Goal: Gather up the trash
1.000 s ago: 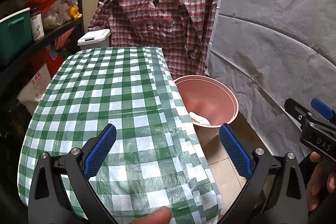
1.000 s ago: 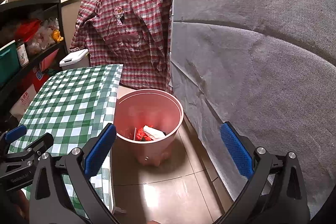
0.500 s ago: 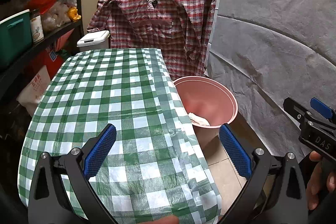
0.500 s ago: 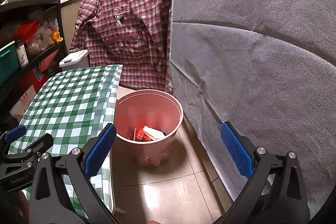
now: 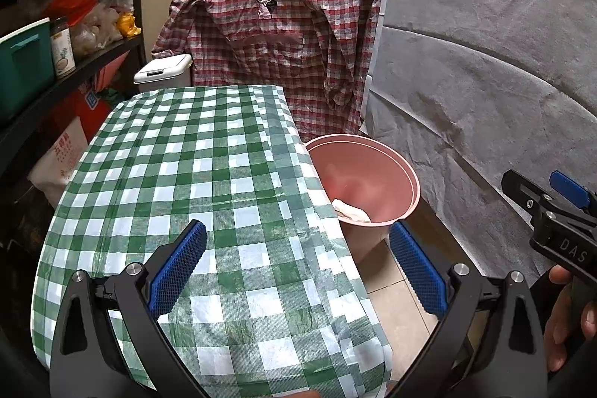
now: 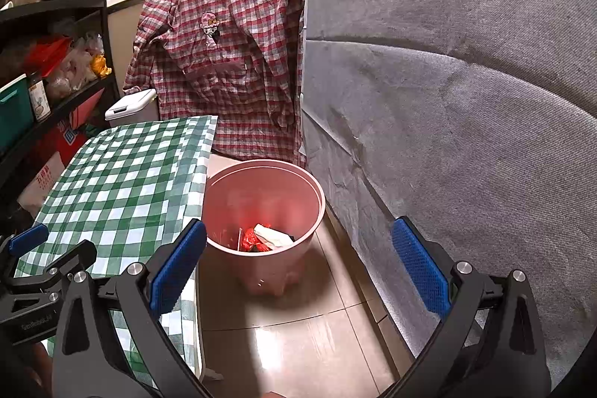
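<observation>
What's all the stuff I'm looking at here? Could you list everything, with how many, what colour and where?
Bin: one, pink, on the floor between the table and the grey cover.
Trash: a few pieces, red and white, at the bottom of the bin.
Tablecloth: one, green and white check, over the table.
Shirt: one, red plaid, hanging from the counter edge behind.
Lidded bin: one, white, behind the table.
Grey cover: one, grey fabric, along the right.
Shelf: one, black, left, holding bags, a jar and a teal box.
Left gripper: one, black with blue pads, open, above the table.
Right gripper: one, same colours, open, above the floor near the bin.
</observation>
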The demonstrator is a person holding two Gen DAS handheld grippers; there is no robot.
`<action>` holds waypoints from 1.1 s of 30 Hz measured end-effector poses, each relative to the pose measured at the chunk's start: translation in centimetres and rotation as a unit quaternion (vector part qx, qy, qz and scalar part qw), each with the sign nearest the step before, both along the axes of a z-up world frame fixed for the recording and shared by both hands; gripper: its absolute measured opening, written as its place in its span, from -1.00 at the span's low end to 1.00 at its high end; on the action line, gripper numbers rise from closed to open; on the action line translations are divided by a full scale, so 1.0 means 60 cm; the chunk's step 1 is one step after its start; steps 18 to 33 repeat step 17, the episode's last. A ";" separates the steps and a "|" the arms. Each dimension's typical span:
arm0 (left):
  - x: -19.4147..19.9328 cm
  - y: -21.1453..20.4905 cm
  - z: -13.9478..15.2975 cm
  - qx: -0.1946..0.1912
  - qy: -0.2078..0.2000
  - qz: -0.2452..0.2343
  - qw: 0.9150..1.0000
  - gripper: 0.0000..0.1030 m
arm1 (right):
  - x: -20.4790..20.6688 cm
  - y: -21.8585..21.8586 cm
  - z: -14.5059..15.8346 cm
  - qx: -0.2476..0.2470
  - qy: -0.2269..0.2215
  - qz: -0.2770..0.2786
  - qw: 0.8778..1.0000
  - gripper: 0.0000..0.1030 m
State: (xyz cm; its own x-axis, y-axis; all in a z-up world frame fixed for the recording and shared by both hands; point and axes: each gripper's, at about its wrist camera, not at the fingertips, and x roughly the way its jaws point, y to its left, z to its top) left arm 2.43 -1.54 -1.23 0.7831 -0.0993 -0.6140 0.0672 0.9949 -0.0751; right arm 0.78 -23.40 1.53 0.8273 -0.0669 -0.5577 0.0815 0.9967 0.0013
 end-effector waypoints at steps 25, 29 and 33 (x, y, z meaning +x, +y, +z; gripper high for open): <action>0.002 0.003 -0.002 0.001 0.004 0.000 1.000 0.85 | 0.000 -0.001 -0.001 -0.001 0.000 0.000 1.000 0.90; 0.002 0.003 -0.002 0.001 0.004 0.000 1.000 0.85 | 0.000 -0.001 -0.001 -0.001 0.000 0.000 1.000 0.90; 0.002 0.003 -0.002 0.001 0.004 0.000 1.000 0.85 | 0.000 -0.001 -0.001 -0.001 0.000 0.000 1.000 0.90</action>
